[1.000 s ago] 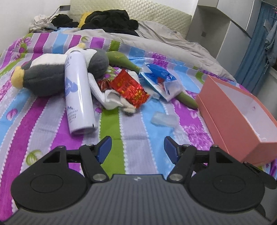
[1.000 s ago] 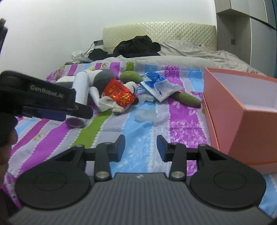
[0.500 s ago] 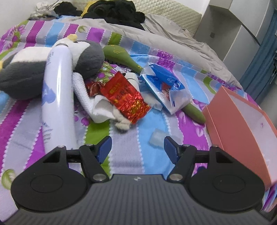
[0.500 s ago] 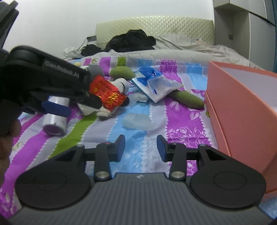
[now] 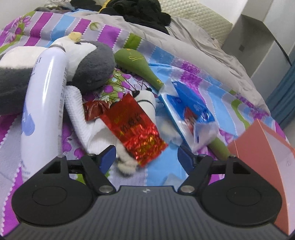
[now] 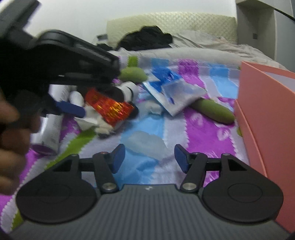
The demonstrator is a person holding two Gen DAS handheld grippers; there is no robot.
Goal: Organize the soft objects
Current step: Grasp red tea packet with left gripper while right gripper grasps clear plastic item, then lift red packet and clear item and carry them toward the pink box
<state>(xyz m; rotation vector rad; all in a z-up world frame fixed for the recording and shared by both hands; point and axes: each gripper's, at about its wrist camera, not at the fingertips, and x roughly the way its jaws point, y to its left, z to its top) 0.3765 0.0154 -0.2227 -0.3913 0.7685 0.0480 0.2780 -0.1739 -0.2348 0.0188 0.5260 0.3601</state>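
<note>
both jaws opening over red foil packet.

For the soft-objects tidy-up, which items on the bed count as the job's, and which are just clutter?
Job: grey-and-white plush toy; white knit cloth; small white plush; pink box.

Lying about: white spray can; red foil packet; blue plastic packet; green bottle-shaped thing; black clothes.

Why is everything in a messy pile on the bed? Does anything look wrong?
Yes. The white spray can lies tipped across the grey plush toy, and the red foil packet sits crooked on white cloth. The pink box holds nothing visible.
</note>
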